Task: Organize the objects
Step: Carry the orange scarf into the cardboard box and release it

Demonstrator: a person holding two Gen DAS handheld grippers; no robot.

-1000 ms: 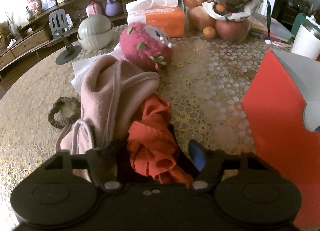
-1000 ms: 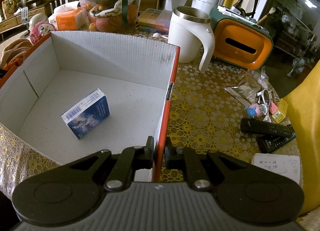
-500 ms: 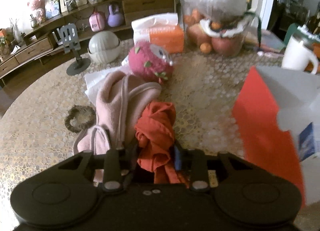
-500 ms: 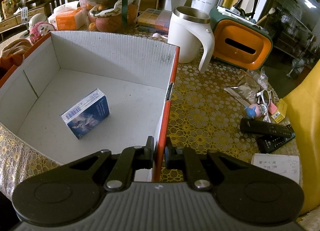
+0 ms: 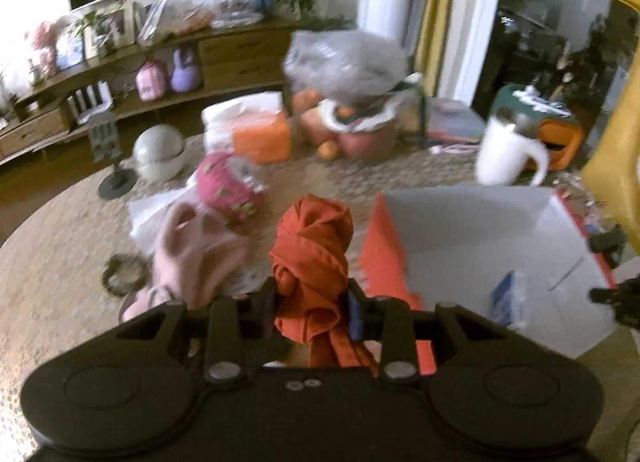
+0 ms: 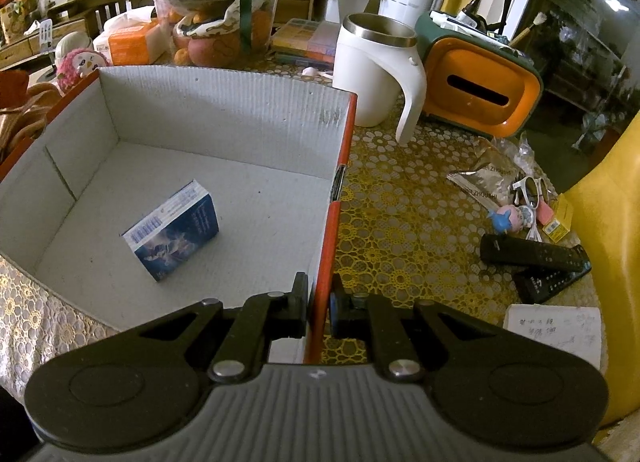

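My left gripper (image 5: 312, 310) is shut on a bunched orange cloth (image 5: 312, 246), which hangs in the air above the table. Left of it a pink garment (image 5: 192, 258) lies on the table beside a pink plush toy (image 5: 228, 185). An open cardboard box (image 5: 472, 221) with red outer walls stands to the right of the cloth. My right gripper (image 6: 320, 306) is shut on the box's right wall (image 6: 326, 229) near its front corner. A blue book (image 6: 176, 229) lies on the box floor.
A brown hair tie (image 5: 120, 274) lies left of the pink garment. Behind stand a tissue pack (image 5: 260, 133), a bag of fruit (image 6: 216, 21), a white jug (image 6: 376, 65) and an orange holder (image 6: 480, 89). Remotes (image 6: 532, 254), a notepad (image 6: 552, 334) and small items lie right of the box.
My left gripper closed on the orange cloth and lifted it off the table, toward the box on the right. The right gripper and the box stayed still.
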